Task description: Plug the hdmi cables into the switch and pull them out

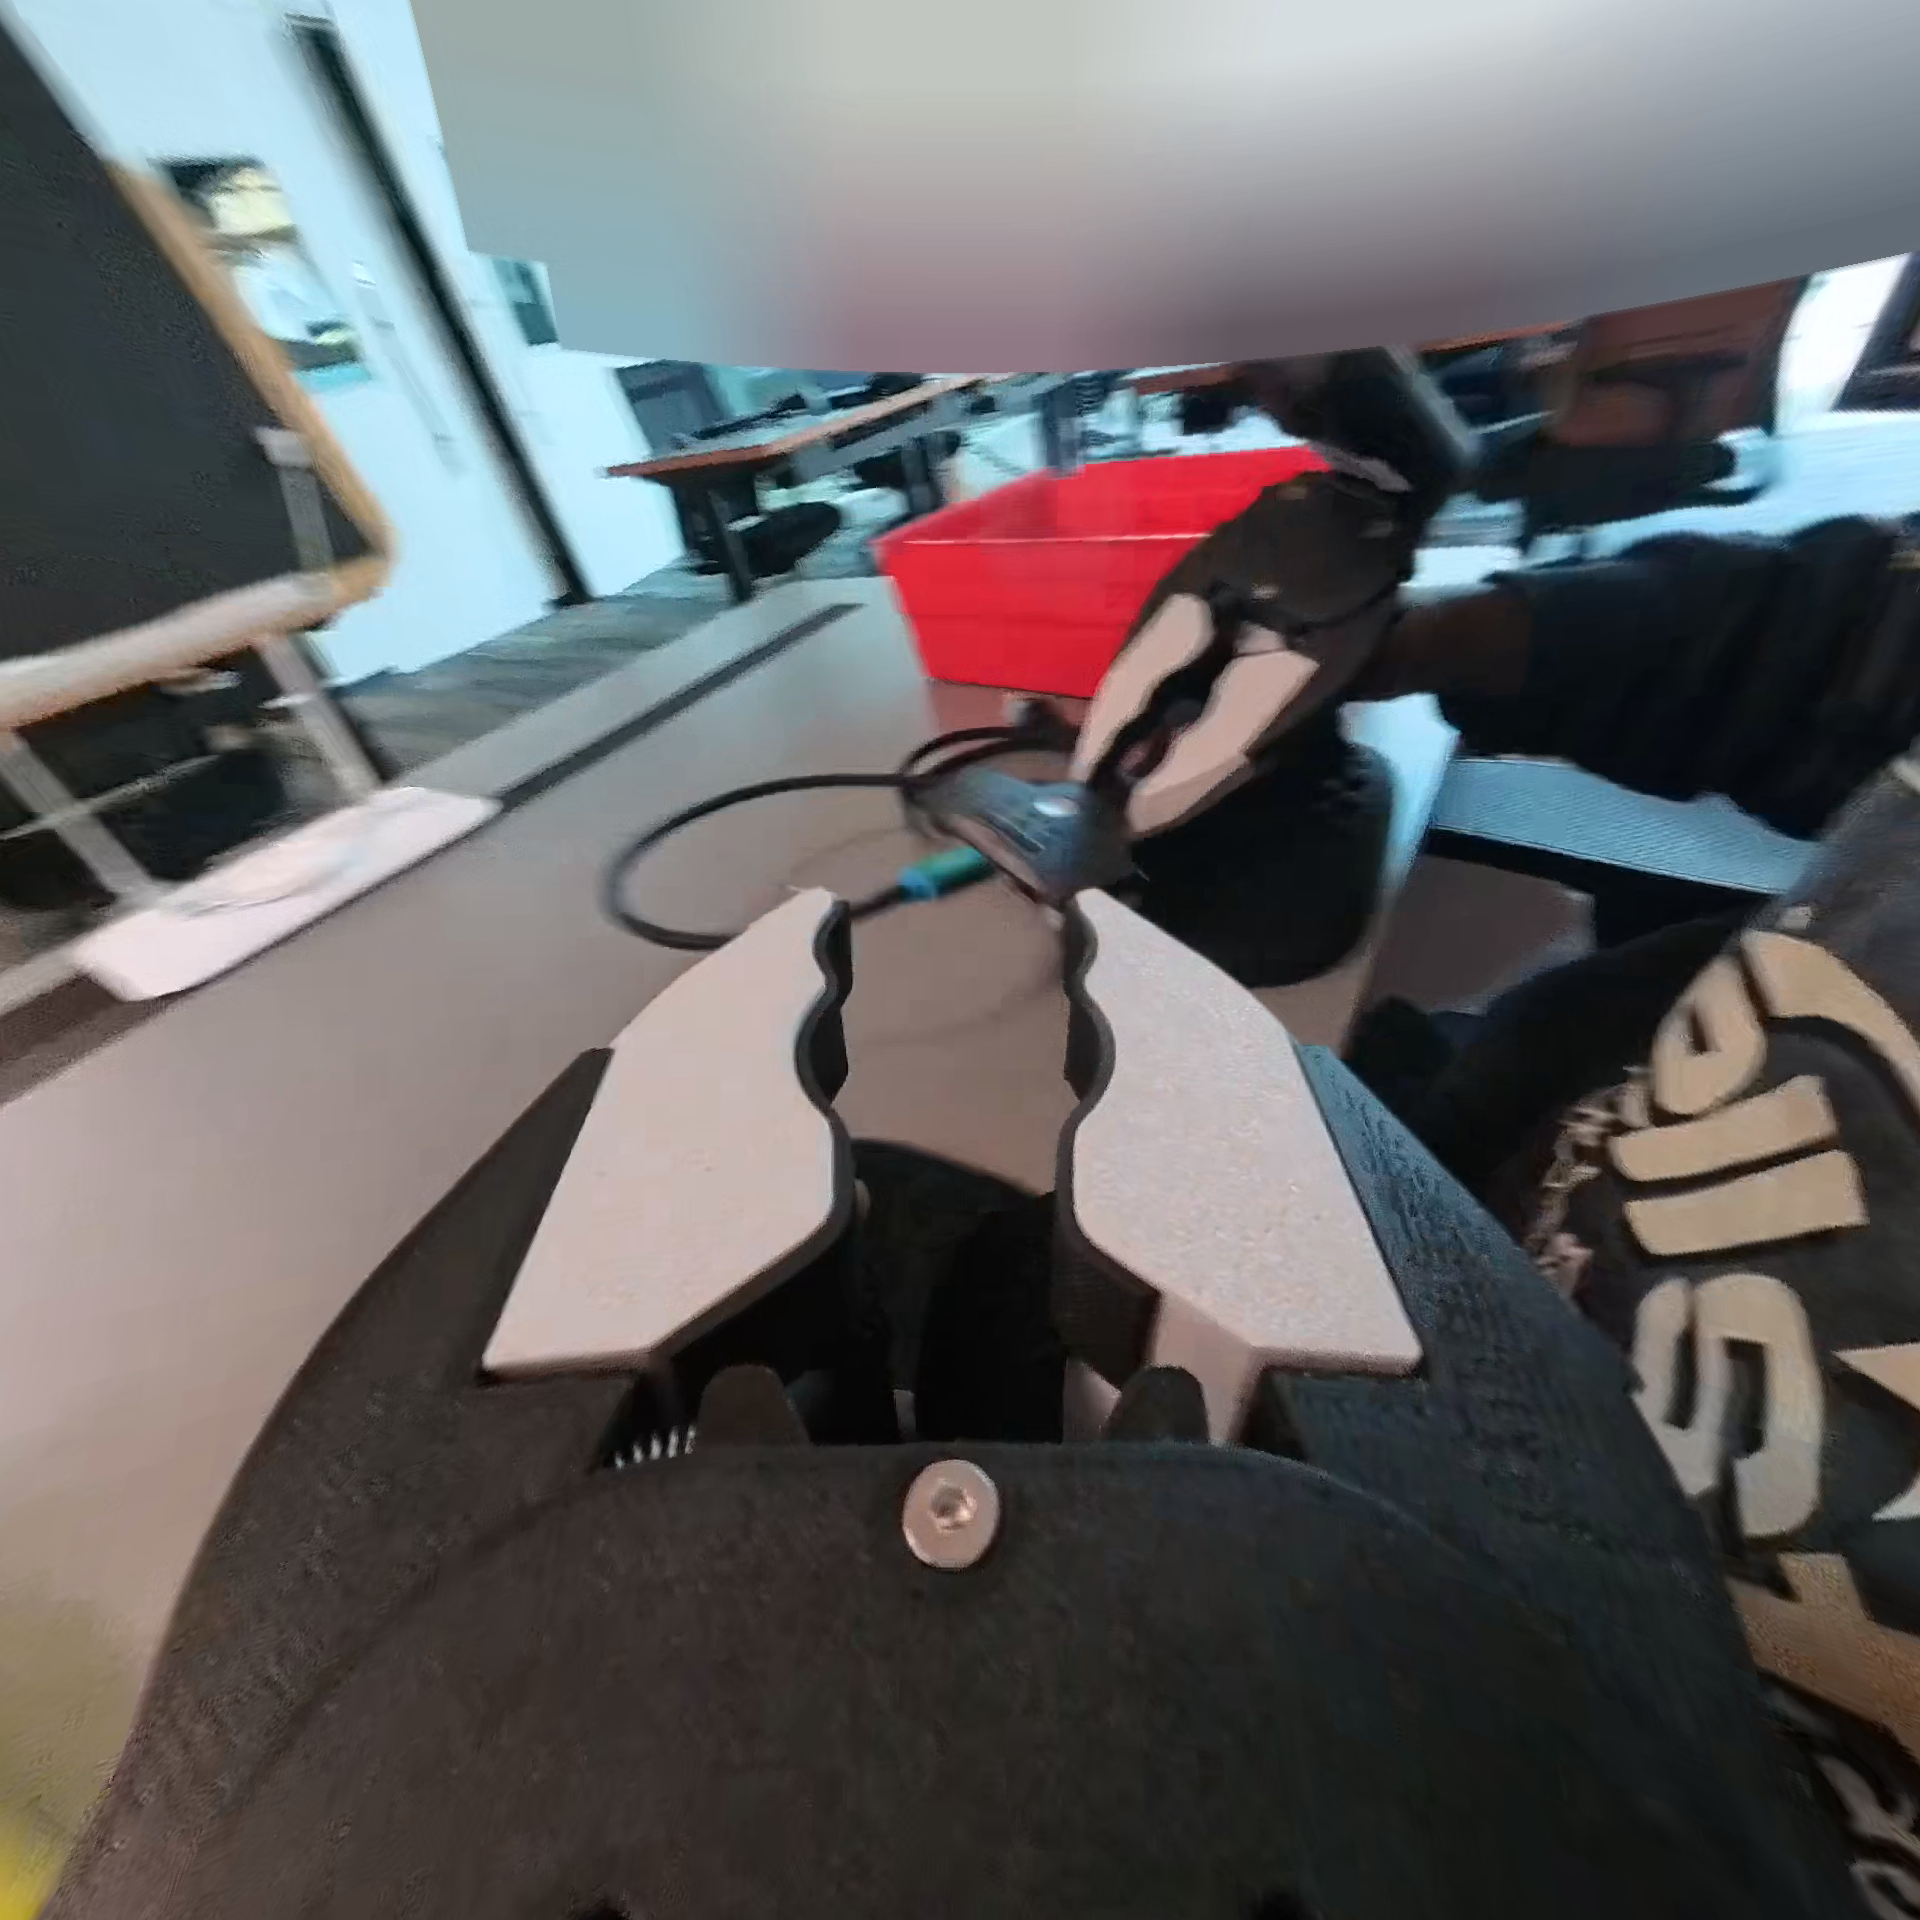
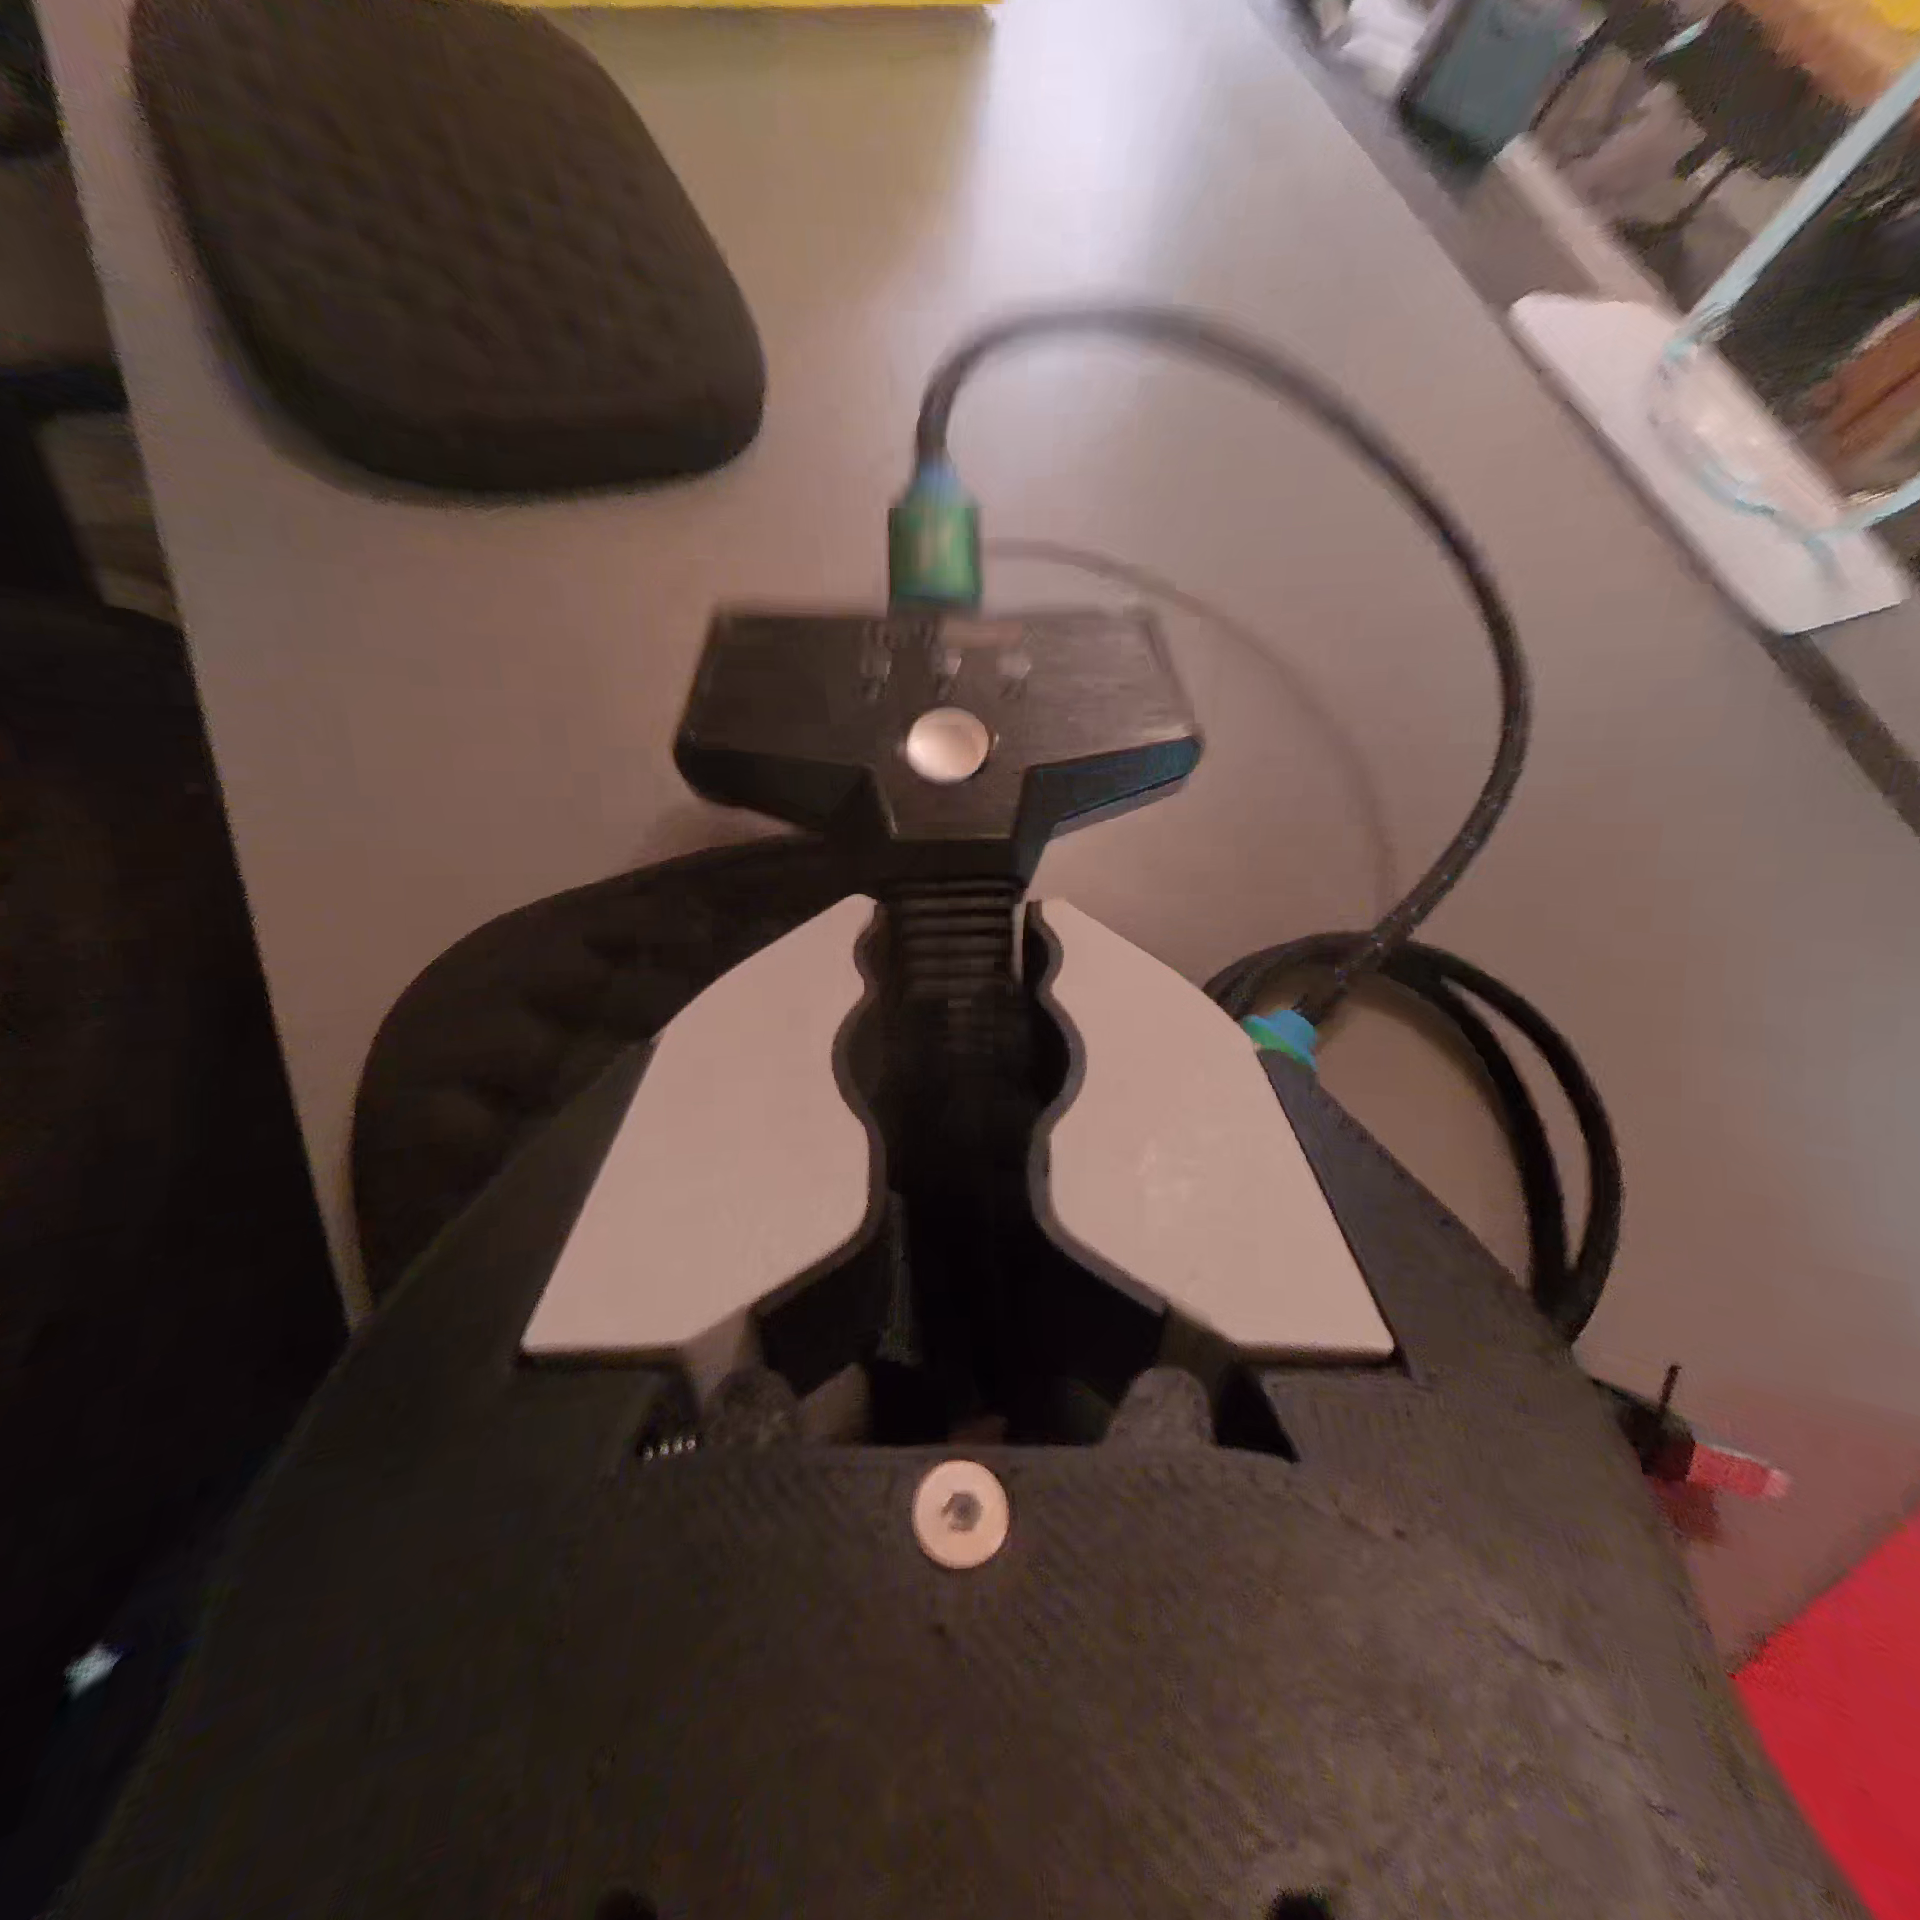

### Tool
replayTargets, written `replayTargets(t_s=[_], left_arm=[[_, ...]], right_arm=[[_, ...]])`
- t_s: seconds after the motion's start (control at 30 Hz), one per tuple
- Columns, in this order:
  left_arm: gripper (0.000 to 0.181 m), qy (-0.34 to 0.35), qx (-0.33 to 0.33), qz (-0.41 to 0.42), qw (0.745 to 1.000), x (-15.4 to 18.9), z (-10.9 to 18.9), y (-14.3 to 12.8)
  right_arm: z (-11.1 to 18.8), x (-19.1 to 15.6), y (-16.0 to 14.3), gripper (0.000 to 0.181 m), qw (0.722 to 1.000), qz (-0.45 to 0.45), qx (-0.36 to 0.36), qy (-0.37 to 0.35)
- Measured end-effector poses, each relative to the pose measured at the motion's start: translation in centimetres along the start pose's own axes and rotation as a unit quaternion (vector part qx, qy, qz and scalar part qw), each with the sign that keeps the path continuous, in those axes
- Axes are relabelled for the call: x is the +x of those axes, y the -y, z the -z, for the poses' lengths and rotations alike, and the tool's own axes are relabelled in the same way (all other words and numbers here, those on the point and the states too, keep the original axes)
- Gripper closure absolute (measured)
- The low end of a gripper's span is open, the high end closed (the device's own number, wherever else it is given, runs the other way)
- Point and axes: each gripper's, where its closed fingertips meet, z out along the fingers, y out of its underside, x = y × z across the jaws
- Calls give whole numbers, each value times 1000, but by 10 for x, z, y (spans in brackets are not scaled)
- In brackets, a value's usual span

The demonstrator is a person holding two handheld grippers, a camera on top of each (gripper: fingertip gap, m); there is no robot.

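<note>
The black HDMI switch (image 2: 935, 707) has a silver button on top. My right gripper (image 2: 954, 914) is shut on the switch's ribbed cable tail and holds it low over the brown table (image 2: 520, 675). A green HDMI plug (image 2: 935, 551) sits in a port on the switch's far side, and its black cable (image 2: 1496, 644) loops back to a coil at the right. A second green-and-blue plug (image 2: 1283, 1039) lies loose beside my right finger. My left gripper (image 1: 956, 914) is open and empty, just short of the switch (image 1: 1029, 821) and the green plug (image 1: 940, 873).
A red bin (image 1: 1049, 561) stands behind the switch. A white flat base (image 1: 291, 894) lies at the table's left edge. A black chair armrest pad (image 2: 436, 239) overlaps the table. A person in a dark shirt (image 1: 1714, 1247) is close on the right.
</note>
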Motion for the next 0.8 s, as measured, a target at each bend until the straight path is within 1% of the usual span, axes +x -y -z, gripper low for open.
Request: replayTargets(t_s=[0.07,0.1,0.17,0.23,0.27,0.33,0.37,0.47,0.53,0.63,0.73,0.8], left_arm=[[143,96,-26,-5,995,-37,26,2],[144,148,-42,-4,988,-58,41,0],[144,232,-90,6,969,-94,72,-15],[144,288,-145,22,946,-123,99,-35],[144,314,-163,34,935,-138,110,-44],[144,346,-169,75,920,-163,125,-57],[144,350,-156,104,918,-174,126,-60],[139,317,-86,207,922,-197,115,-61],[136,308,-64,251,915,-213,108,-64],[136,324,-90,269,902,-236,102,-80],[137,297,-129,288,901,-237,89,-91],[149,285,-138,283,905,-238,83,-91]], right_arm=[[8,6,11,150,998,-3,47,-31],[14,9,16,146,996,-8,73,-43],[27,12,25,142,990,-12,124,-63],[38,12,33,142,983,-12,167,-77],[42,11,36,142,980,-16,182,-75],[46,10,39,142,977,-30,202,-68],[47,12,39,143,975,-35,207,-71],[46,15,38,143,975,-41,205,-81],[45,14,38,144,975,-33,203,-89],[46,11,39,146,973,-8,204,-105],[47,10,39,148,972,4,207,-114],[48,10,39,148,971,5,210,-116]])
